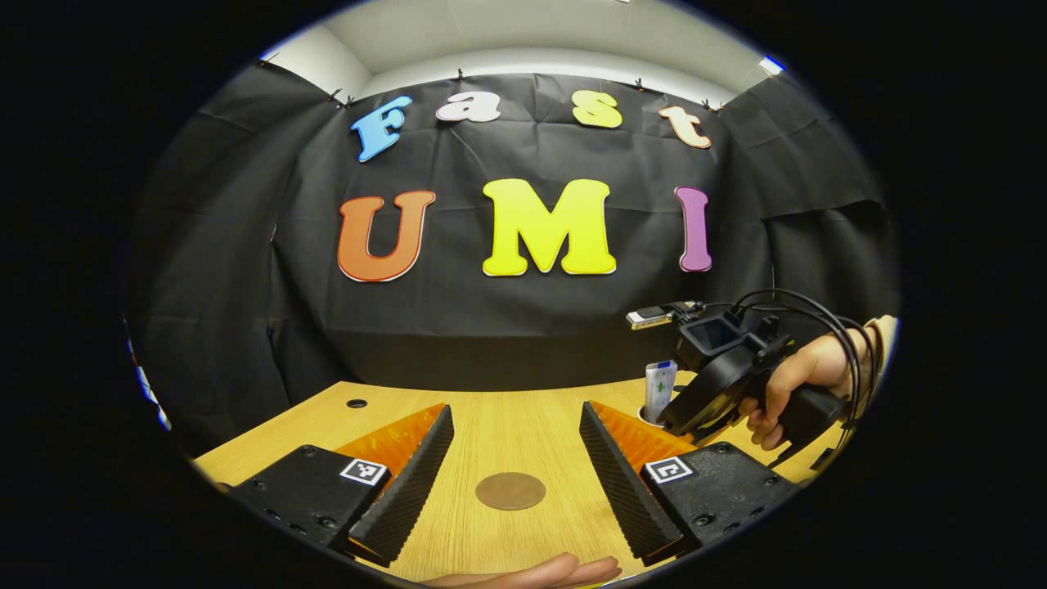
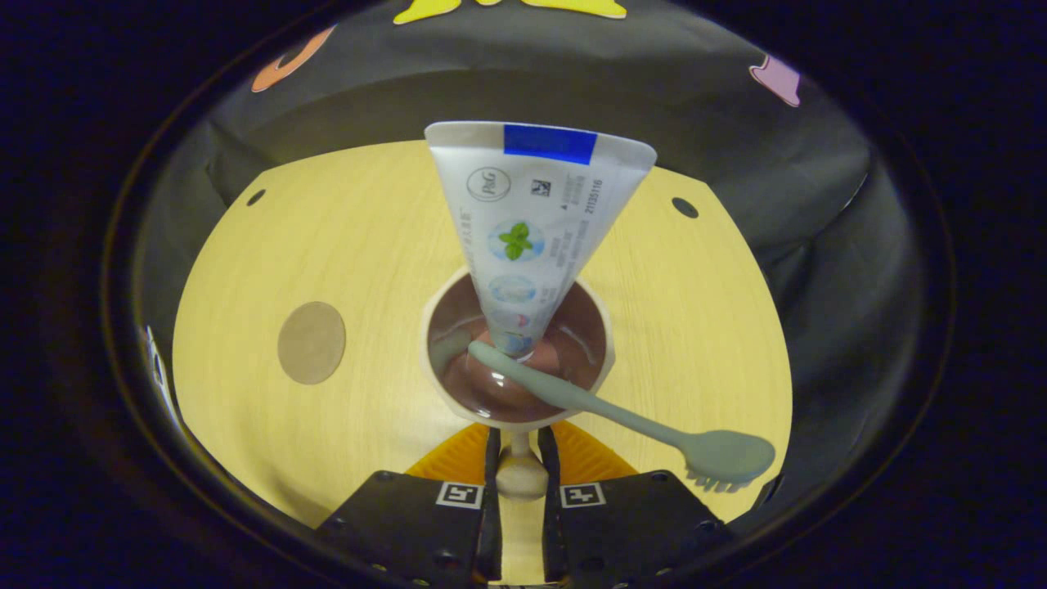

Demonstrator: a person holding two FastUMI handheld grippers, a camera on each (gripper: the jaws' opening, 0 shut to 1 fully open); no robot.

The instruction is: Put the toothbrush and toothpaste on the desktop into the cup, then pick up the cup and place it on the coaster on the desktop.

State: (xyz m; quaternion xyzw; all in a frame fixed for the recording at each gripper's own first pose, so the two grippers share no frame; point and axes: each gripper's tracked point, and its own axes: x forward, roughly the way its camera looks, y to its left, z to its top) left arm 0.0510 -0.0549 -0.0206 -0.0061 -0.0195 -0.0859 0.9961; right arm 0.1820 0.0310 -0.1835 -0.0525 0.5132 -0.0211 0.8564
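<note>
Where black cloth (image 1: 523,327) ends, wooden desktop (image 1: 491,425)

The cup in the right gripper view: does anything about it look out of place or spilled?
Nothing spilled or damaged. The toothpaste and toothbrush both stand in the cup; the brush leans far over the rim. The right hand-held gripper pinches the cup's handle. The coaster is bare.

Wooden desktop (image 2: 679,327) carries cup (image 2: 601,372) and coaster (image 2: 311,343)
</note>
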